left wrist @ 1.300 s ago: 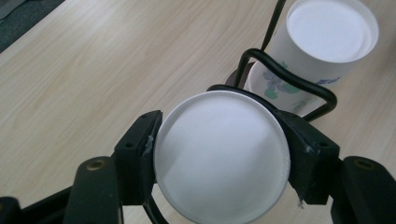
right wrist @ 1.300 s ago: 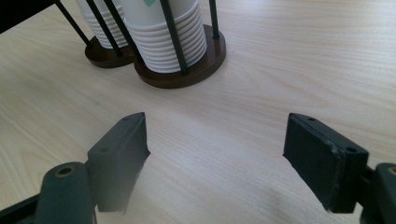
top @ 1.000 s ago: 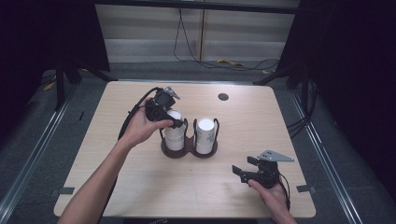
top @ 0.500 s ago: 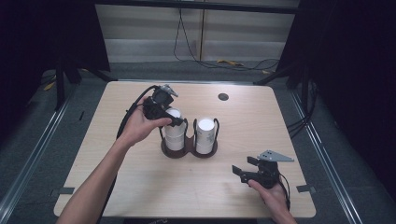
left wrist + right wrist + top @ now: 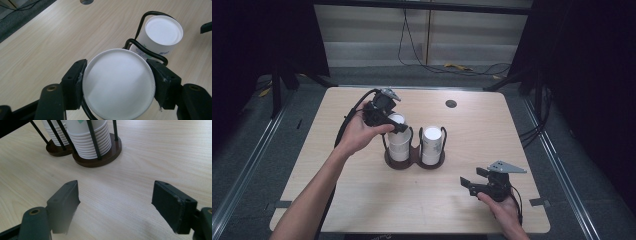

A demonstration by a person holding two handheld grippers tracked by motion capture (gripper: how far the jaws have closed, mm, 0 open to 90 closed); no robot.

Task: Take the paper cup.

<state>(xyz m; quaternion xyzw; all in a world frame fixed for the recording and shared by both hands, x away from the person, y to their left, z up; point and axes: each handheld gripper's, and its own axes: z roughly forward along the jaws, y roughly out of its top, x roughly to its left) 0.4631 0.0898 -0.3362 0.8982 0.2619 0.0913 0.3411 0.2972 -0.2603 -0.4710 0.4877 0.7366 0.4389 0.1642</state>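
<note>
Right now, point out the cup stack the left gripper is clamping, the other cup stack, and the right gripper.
left cup stack (image 5: 117,82), left gripper view, on the top cup's upturned bottom.
right cup stack (image 5: 432,142), high view, on its side wall.
right gripper (image 5: 115,202), right gripper view, midway between its open jaws.

Left claw clamped from above; right claw gapes, resting low.
</note>
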